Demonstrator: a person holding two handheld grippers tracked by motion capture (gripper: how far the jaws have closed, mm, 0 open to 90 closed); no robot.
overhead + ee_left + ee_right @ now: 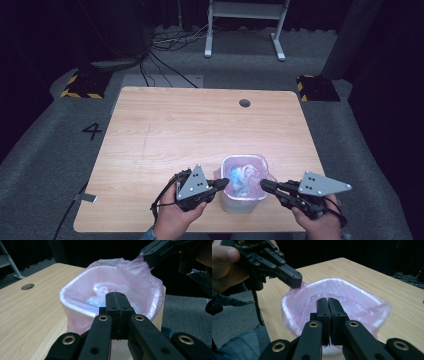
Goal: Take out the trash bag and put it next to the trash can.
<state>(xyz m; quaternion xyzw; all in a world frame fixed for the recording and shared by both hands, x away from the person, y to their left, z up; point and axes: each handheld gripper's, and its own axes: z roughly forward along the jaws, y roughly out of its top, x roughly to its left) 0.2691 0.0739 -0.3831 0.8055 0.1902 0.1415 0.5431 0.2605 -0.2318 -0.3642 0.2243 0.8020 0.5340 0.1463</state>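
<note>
Wooden table (165,130), pink-lined bin (244,192), perhaps white

- My left hand (172,212) comes in from the desk's near edge, wrapped around the left gripper (223,183), thumb side up.
- That gripper lies about level, its grey plate facing up and its tips pointing toward my right.
- In the left gripper view its jaws stand pressed together, pinching a fold of thin pink film between the pads.
- My right hand (316,222) holds the right gripper (263,185) near the desk's near right corner, cable trailing back over the wrist.
- It points left, tips facing the other gripper's, well short of touching.
- Its jaws are closed flat against each other, with pink film at the tips.
</note>
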